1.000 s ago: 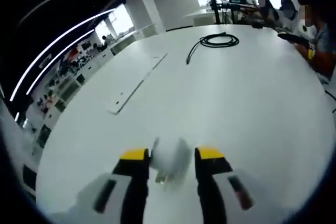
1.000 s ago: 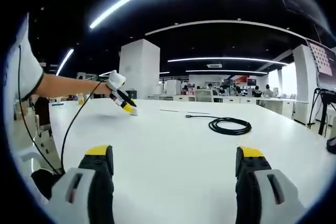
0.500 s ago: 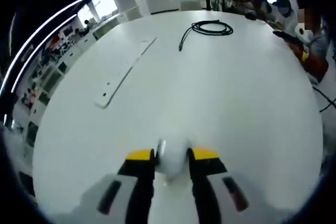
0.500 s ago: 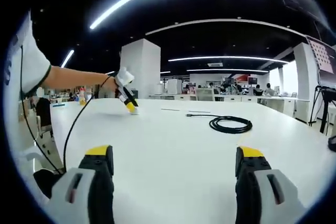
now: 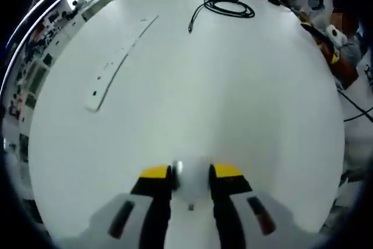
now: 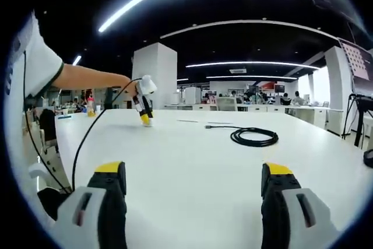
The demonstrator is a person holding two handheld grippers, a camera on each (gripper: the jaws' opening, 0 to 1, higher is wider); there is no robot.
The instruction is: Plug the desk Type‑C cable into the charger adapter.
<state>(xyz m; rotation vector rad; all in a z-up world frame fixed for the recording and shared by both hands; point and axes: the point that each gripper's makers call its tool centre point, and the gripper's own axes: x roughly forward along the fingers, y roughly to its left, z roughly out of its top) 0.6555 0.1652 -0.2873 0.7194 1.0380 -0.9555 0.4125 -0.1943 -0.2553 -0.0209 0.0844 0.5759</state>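
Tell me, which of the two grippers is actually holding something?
The left gripper: its jaws pinch a white charger adapter. The right gripper stands wide open above the table.

The white charger adapter (image 5: 191,180) sits pinched between the left gripper's yellow-tipped jaws at six o'clock on the white table, while the black Type-C cable (image 5: 224,7) lies coiled well apart at twelve o'clock.

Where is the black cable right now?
The black cable lies coiled on the white table, far ahead in the right gripper view, well away from the left tongs at the table's other side.
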